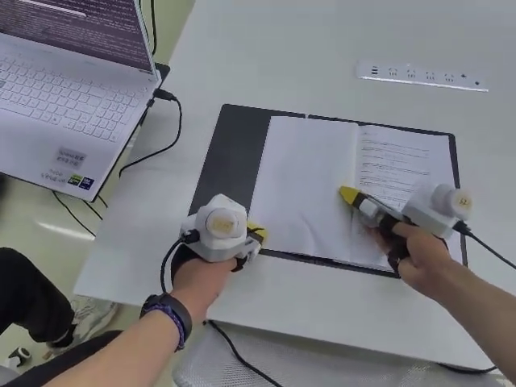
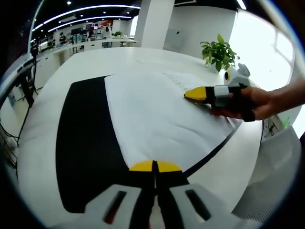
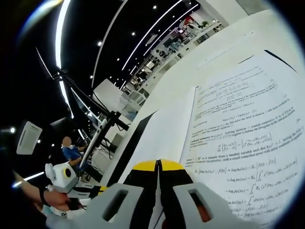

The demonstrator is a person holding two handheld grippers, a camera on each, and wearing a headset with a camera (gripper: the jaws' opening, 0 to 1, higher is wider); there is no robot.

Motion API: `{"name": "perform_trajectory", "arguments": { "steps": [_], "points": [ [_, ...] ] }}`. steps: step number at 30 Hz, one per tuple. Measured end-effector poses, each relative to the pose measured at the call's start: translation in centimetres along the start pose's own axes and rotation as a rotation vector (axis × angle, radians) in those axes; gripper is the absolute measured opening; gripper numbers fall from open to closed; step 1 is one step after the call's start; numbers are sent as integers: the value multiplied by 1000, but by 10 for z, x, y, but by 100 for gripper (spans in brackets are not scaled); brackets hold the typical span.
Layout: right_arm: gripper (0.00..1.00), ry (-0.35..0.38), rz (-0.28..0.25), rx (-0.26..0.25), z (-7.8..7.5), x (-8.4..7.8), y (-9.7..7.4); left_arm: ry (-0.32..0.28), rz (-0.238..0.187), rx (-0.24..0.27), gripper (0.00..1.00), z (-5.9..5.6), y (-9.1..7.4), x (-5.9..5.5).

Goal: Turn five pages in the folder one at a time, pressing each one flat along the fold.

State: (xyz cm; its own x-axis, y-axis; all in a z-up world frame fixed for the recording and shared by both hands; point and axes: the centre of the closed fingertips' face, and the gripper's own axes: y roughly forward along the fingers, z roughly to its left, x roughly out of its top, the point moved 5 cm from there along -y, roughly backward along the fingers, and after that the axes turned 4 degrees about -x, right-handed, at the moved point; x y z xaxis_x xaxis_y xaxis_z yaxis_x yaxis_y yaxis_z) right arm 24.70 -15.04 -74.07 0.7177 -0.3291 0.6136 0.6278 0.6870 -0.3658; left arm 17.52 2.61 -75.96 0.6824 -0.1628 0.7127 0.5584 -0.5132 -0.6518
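A black folder (image 1: 234, 153) lies open on the white table, with a blank white page (image 1: 310, 185) on its left half and a printed page (image 1: 407, 173) on its right. My right gripper (image 1: 348, 195) is shut, its yellow tips lying on the paper at the fold. In the right gripper view its tips (image 3: 158, 166) rest where the blank sheet meets the printed page (image 3: 238, 143). My left gripper (image 1: 256, 234) is shut at the folder's front left edge; its tips (image 2: 154, 166) meet over the black cover (image 2: 83, 143). The right gripper (image 2: 194, 94) shows there on the blank page (image 2: 157, 119).
An open laptop (image 1: 68, 89) stands at the far left with a cable (image 1: 165, 137) running from it toward the folder. A white power strip (image 1: 421, 76) lies at the far right. The table's front edge (image 1: 322, 322) is close behind the folder.
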Motion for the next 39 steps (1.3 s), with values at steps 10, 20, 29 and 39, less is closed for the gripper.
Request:
{"name": "perform_trajectory", "arguments": {
  "steps": [10, 20, 29, 39],
  "points": [
    [0, -12, 37, 7, 4, -19, -15, -11, 1, 3, 0, -1, -2, 0],
    [0, -31, 72, 19, 1, -29, -21, 0, 3, -3, 0, -2, -3, -1],
    [0, -52, 104, 30, -2, -40, -26, 2, 2, -4, 0, -1, -3, -1],
    [0, -51, 106, 27, 0, -54, -35, 15, 10, -4, 0, -2, -2, -1]
  ]
}}
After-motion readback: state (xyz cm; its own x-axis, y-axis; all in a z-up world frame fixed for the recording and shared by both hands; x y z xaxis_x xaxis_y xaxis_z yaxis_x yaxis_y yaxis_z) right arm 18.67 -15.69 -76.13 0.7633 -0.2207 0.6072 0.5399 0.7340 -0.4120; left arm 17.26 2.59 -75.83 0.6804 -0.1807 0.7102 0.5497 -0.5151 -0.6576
